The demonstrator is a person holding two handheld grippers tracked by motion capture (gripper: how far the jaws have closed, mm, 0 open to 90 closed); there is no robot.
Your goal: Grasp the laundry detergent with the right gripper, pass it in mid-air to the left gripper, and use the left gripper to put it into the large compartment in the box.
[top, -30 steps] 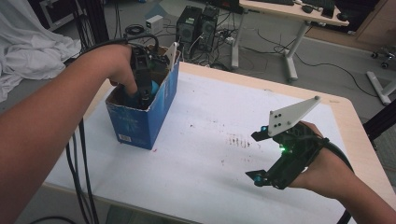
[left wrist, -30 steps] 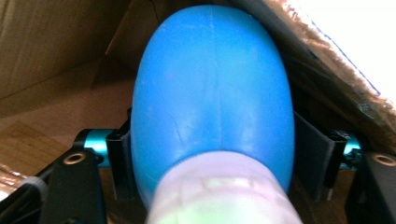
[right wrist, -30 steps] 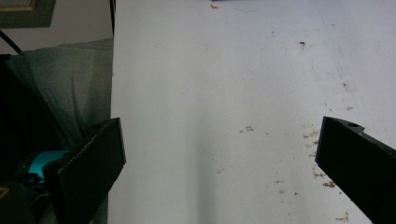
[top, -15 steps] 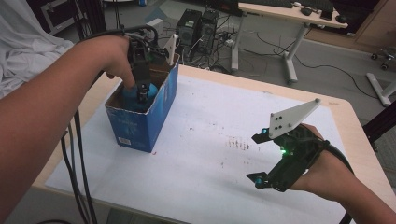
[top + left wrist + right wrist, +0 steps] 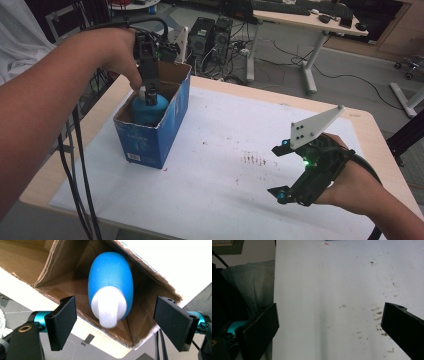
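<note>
Most of the work looks done: the blue bottle stands inside the cardboard box on the worktop, left hand-held gripper just spreading clear above it (right hand-held gripper spread, idle).

blue bottle lower body hidden inside blue box, white cap blurred

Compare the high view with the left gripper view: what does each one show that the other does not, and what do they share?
The high view alone gives the box's blue outside, the right gripper open over the stained white sheet, and desks behind. The left gripper view alone gives the open left gripper's pads standing clear of the bottle, and the box's brown inner walls. Both show the blue bottle with its white cap inside the box.
</note>
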